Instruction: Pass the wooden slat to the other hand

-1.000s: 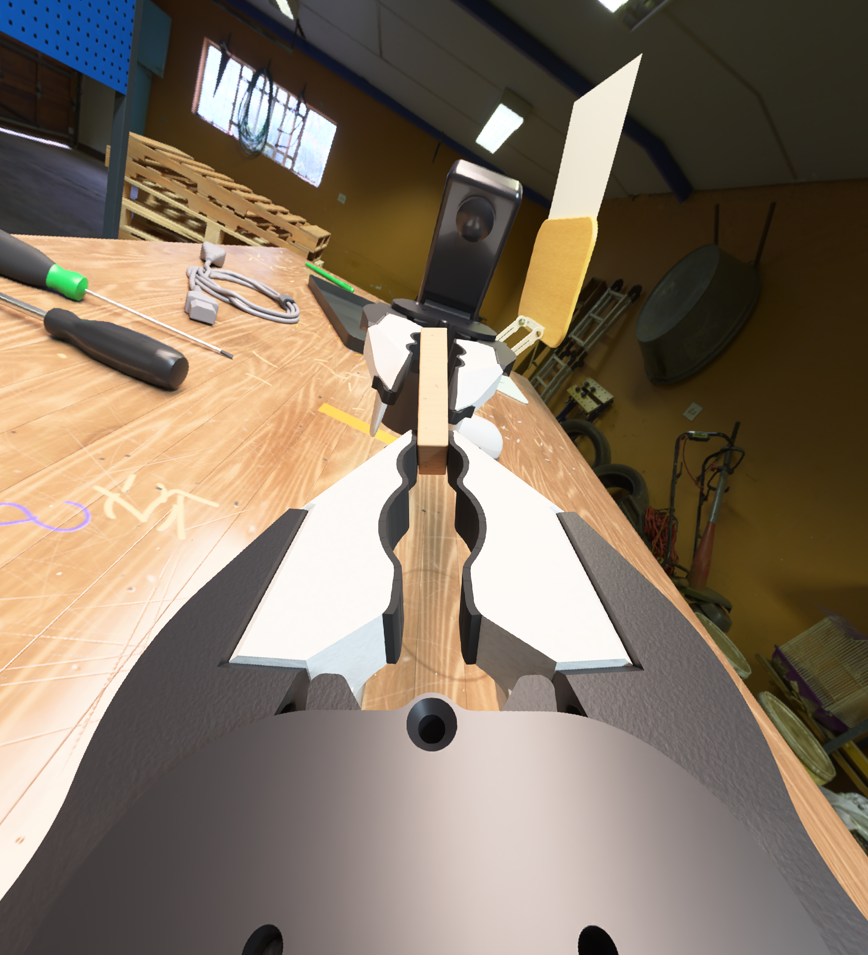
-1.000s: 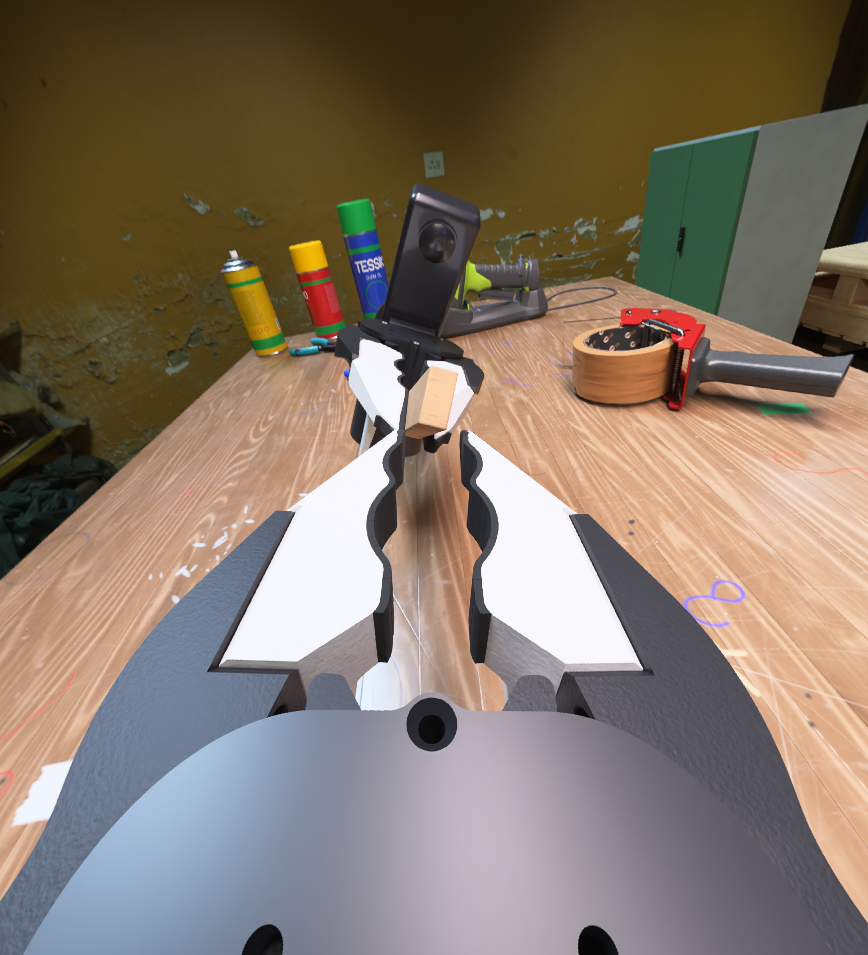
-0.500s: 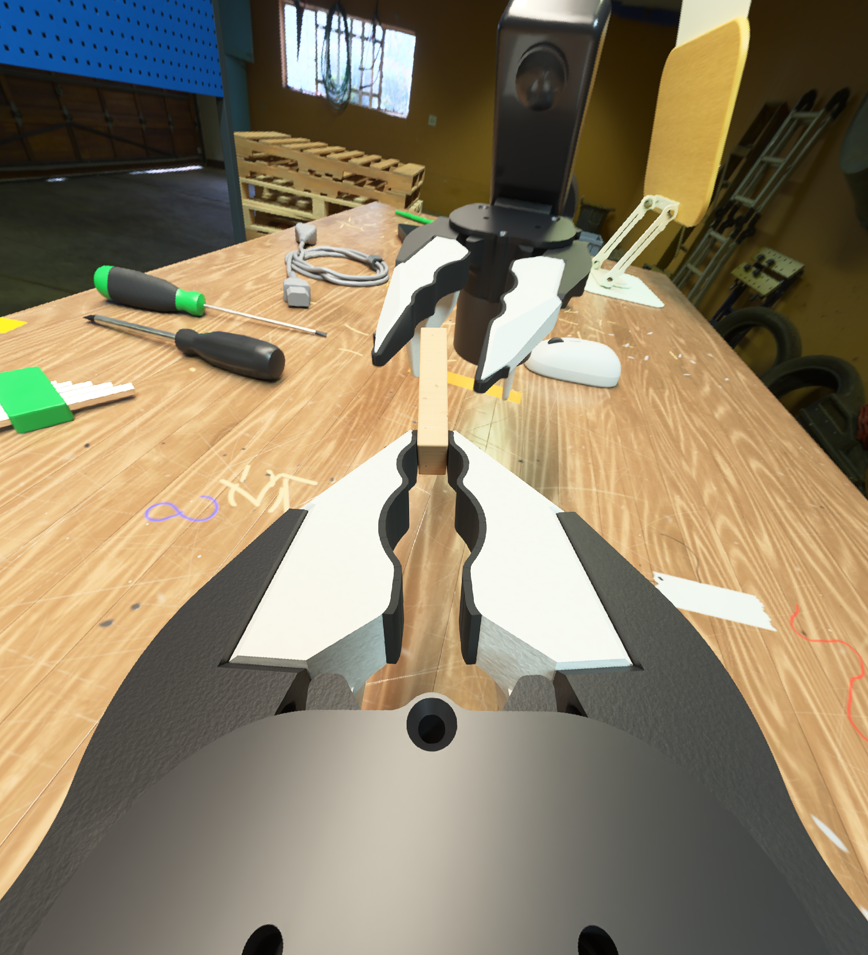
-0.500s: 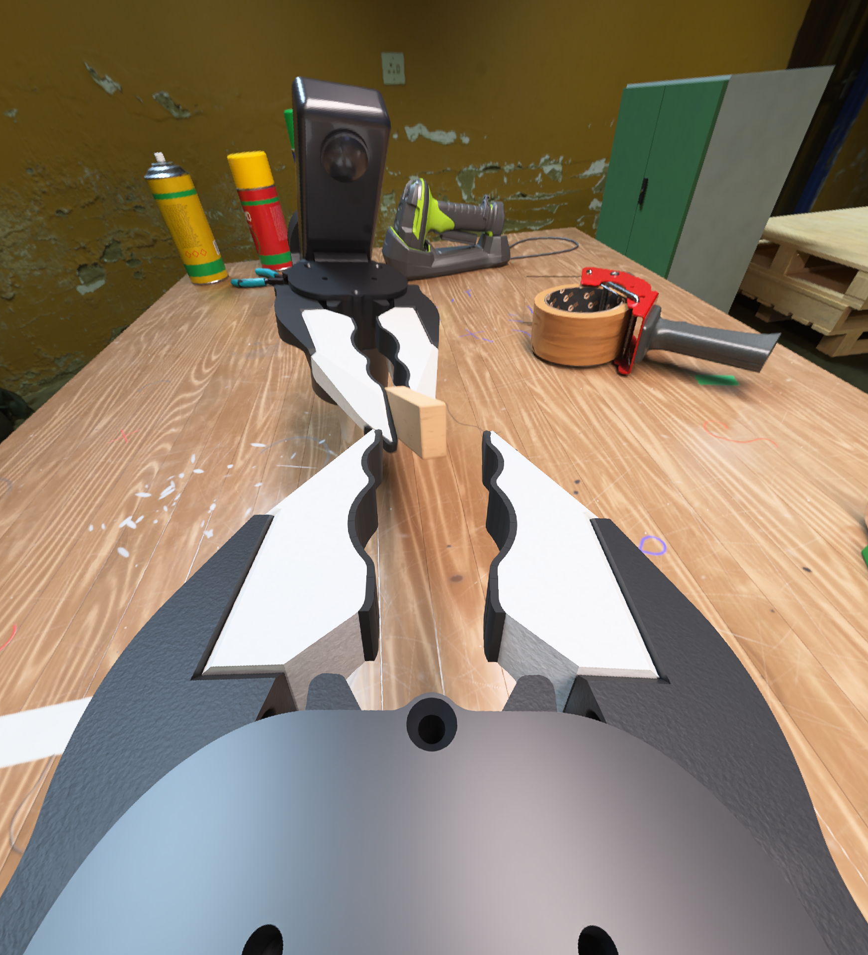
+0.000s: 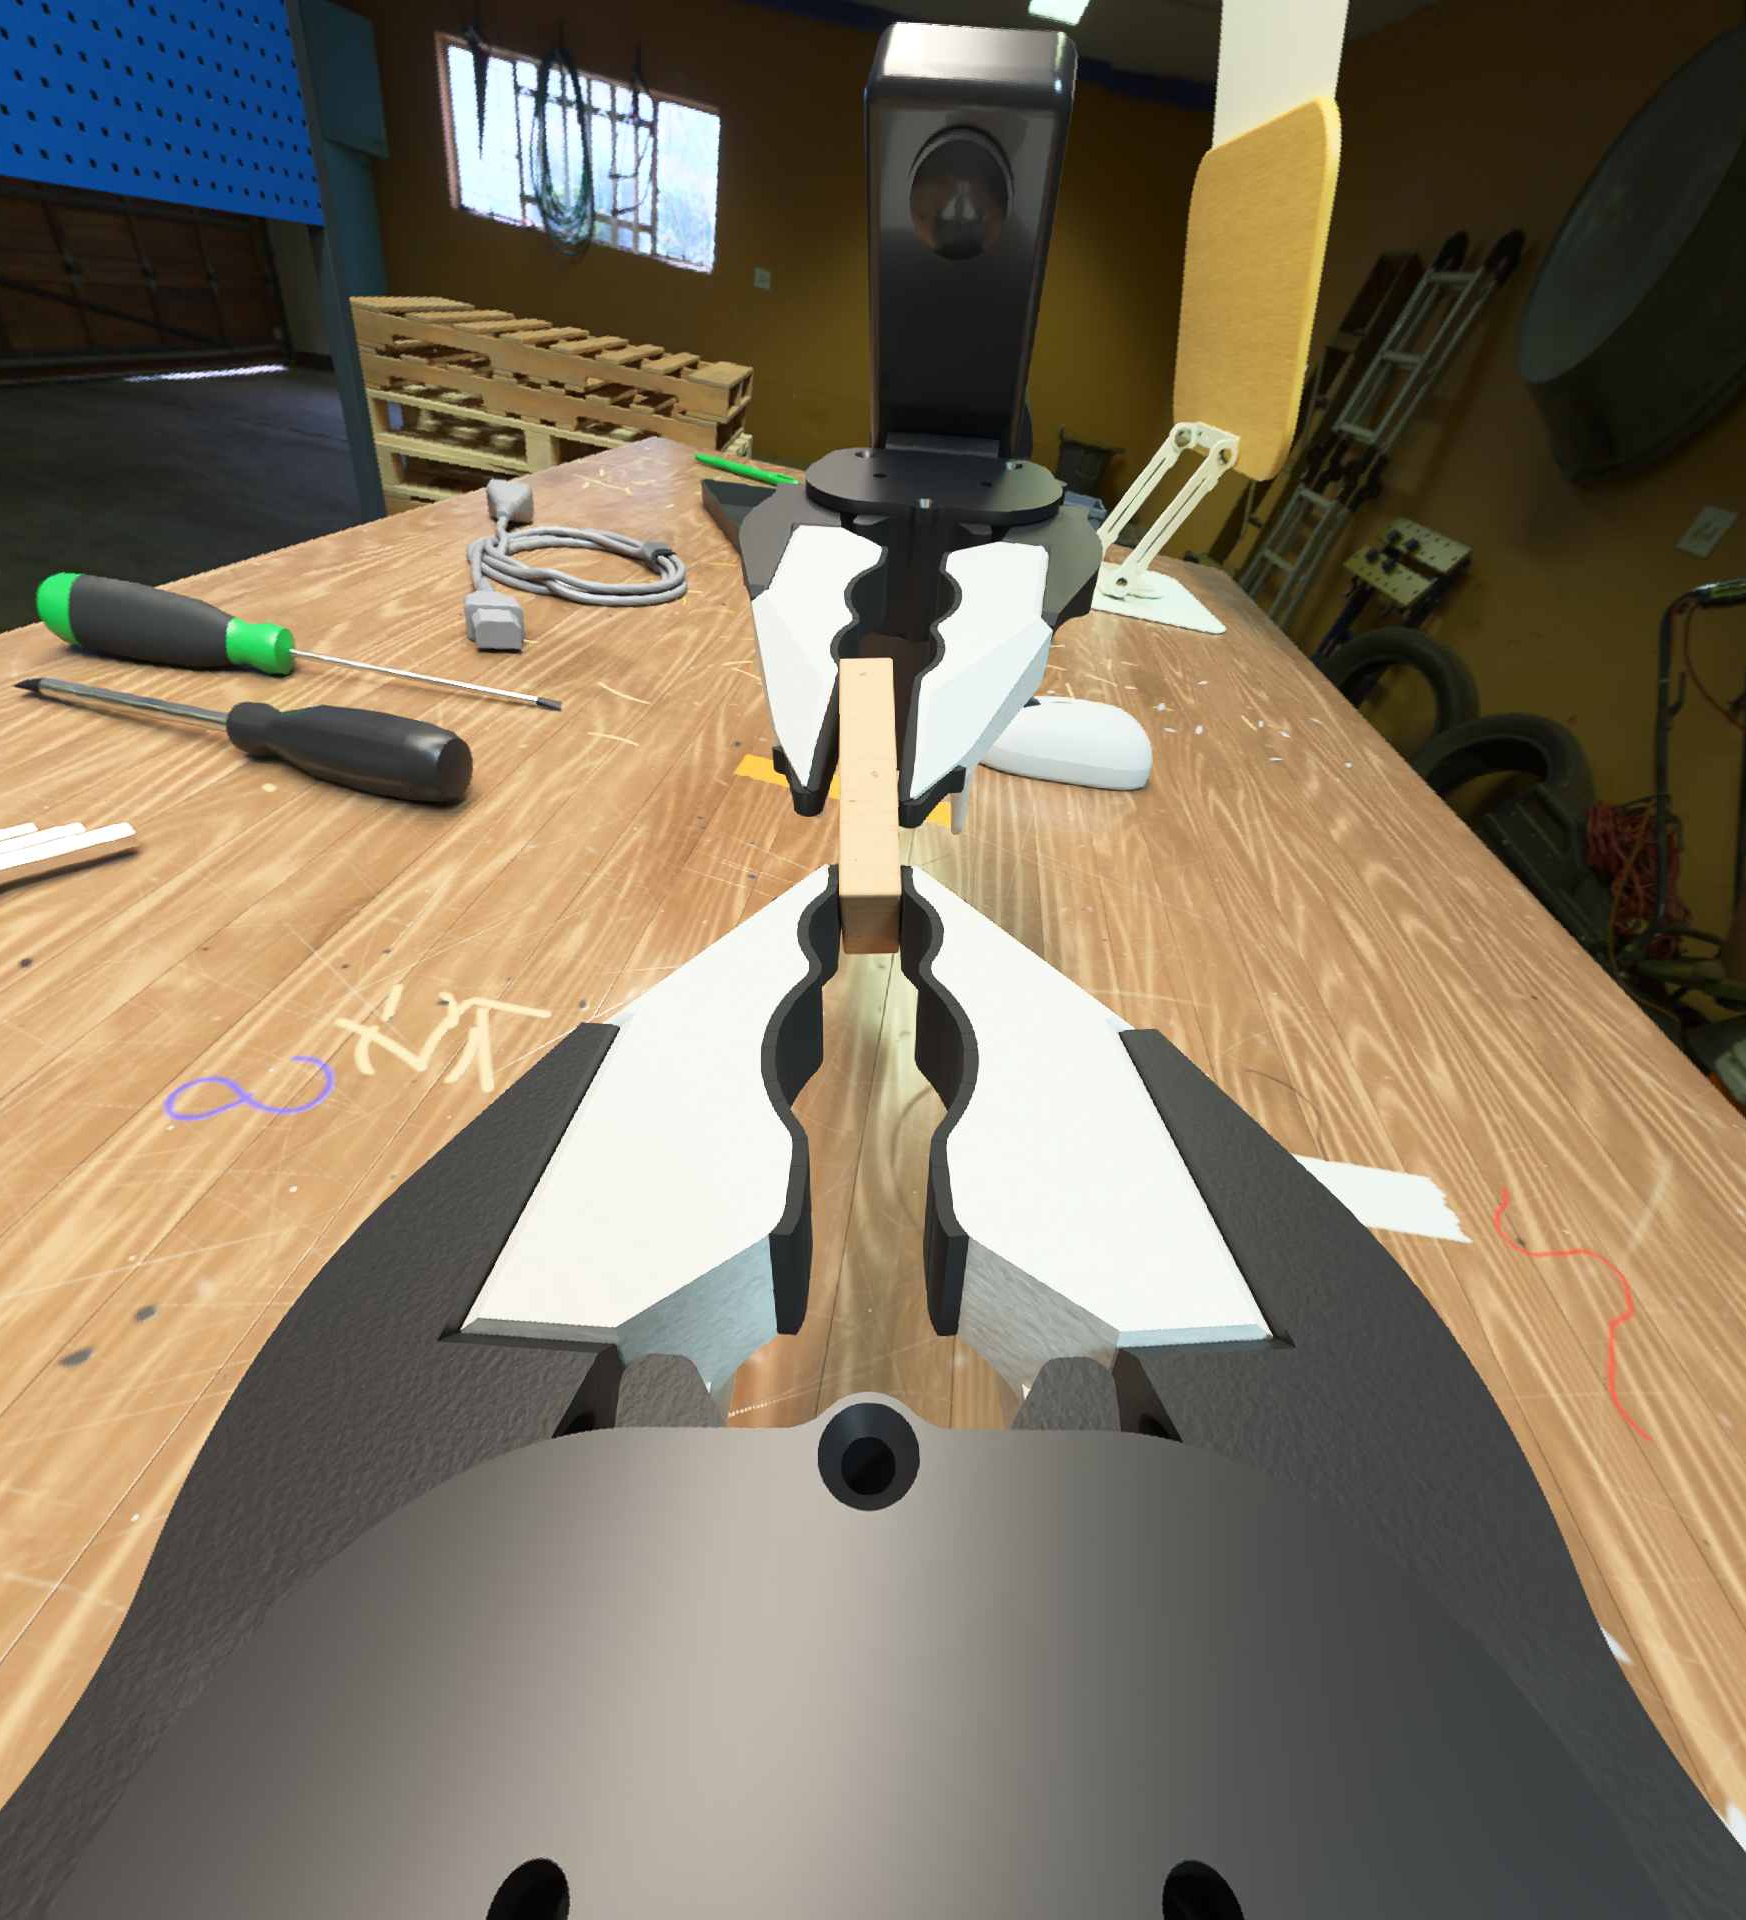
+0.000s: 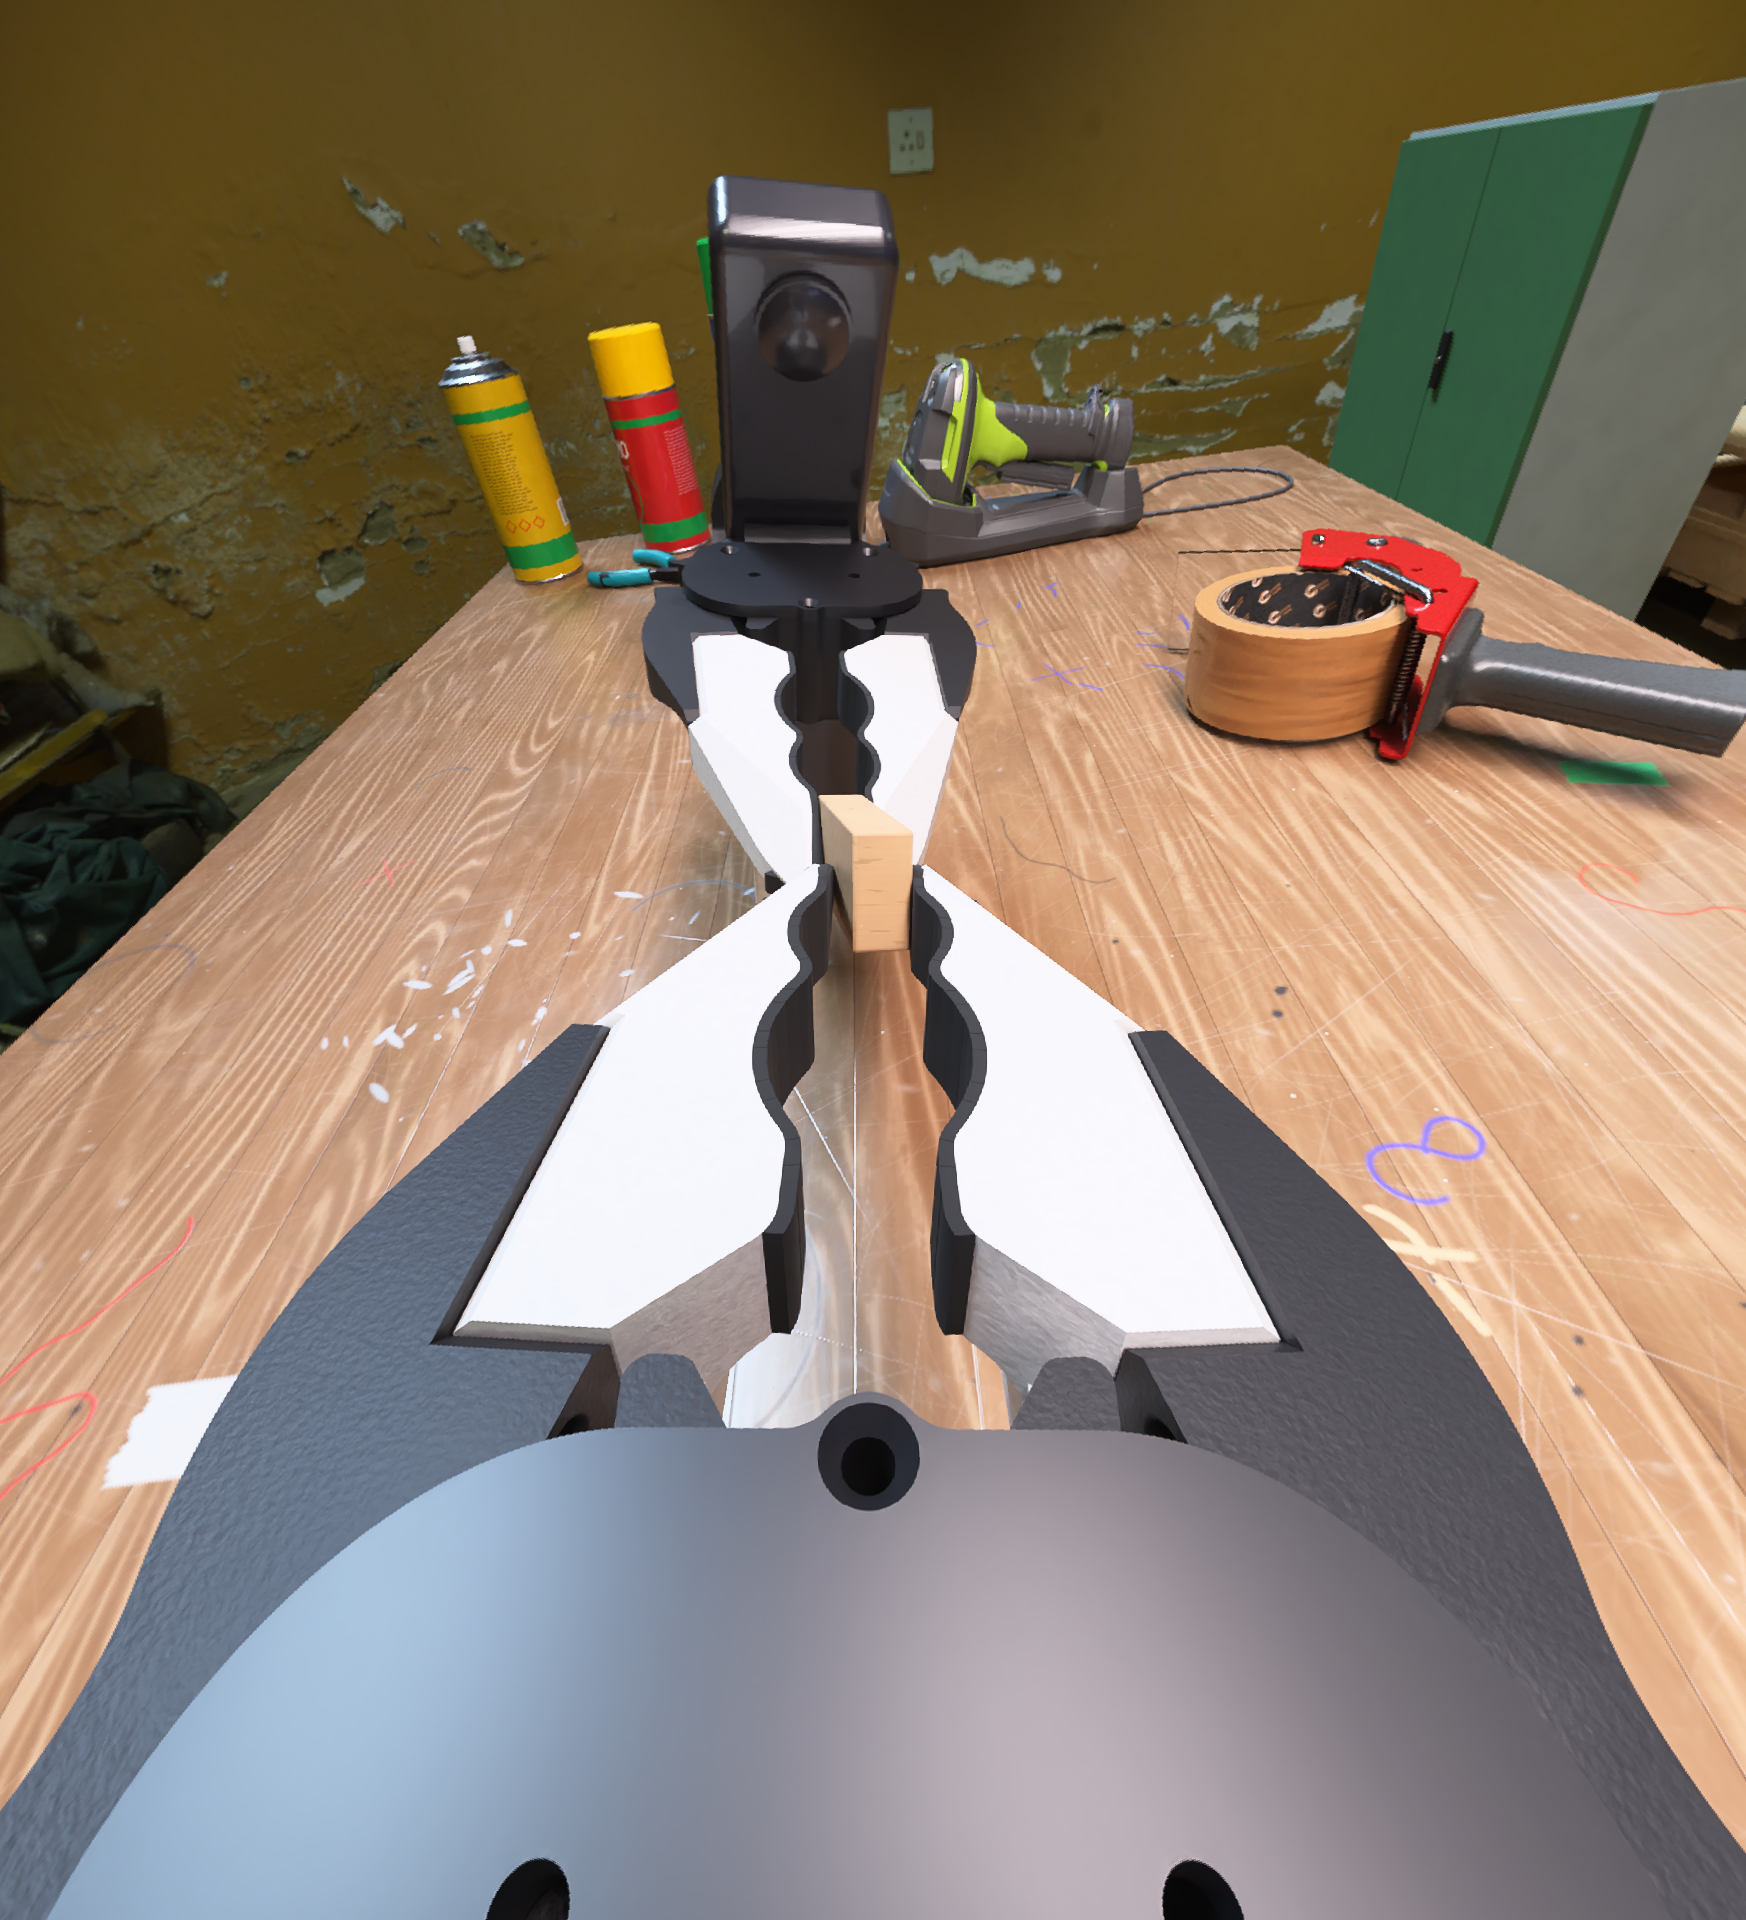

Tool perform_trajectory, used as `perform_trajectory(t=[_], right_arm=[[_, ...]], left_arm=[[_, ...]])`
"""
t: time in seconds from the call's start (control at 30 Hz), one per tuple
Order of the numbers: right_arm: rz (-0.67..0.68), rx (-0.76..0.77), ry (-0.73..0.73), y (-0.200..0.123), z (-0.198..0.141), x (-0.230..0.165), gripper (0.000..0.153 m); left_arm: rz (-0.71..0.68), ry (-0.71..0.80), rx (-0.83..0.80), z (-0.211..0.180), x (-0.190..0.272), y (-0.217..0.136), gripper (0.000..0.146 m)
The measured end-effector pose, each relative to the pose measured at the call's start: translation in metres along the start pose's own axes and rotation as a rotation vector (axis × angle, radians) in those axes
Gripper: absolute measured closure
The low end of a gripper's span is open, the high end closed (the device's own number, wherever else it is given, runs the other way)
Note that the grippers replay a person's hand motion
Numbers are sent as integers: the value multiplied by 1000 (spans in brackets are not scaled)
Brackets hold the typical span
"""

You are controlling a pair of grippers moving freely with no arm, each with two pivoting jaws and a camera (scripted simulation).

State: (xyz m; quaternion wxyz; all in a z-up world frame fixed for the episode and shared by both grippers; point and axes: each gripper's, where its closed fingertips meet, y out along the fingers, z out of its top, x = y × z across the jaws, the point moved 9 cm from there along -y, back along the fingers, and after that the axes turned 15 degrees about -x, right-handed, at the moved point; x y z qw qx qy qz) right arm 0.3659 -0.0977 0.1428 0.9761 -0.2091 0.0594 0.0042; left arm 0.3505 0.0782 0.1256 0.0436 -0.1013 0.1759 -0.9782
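The wooden slat is a short pale stick held level above the wooden table. My left gripper is shut on its near end. My right gripper faces it from the far side, with its fingers closed in on the slat's other end. In the right wrist view the slat sits between the tips of my right gripper, which presses on it from both sides. The left gripper is directly behind it, tip to tip. The middle of the slat is hidden by the fingers.
Two screwdrivers and a grey cable lie to the left, and a white mouse and a desk lamp lie behind. A tape dispenser, spray cans and a scanner stand at the other end.
My right gripper, open half a second ago, has moved in over the slat's free end and closed on it. My left gripper has kept its grip and levelled out.
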Motion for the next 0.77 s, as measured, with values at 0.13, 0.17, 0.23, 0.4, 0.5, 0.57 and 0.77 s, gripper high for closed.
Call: perform_trajectory(t=[0.13,0.17,0.23,0.4,0.5,0.57,0.77], right_arm=[[10,-17,3,-1,0,0,139],[13,-20,3,-1,-1,0,142],[15,-28,1,-1,-2,1,143],[18,-54,-4,-7,-5,4,143],[18,-55,13,-11,-9,6,143],[12,-59,9,-12,-9,7,143],[16,-70,3,-9,-10,5,143]], left_arm=[[-18,8,0,0,0,-1,135],[-15,12,-12,-1,1,-1,126],[-6,19,-34,-1,2,-1,117],[-29,-14,-8,-1,-1,-5,121],[-22,-29,9,-1,-5,-9,125],[-3,-26,7,-1,-5,-10,125],[-45,-33,-59,-6,-3,0,97]])
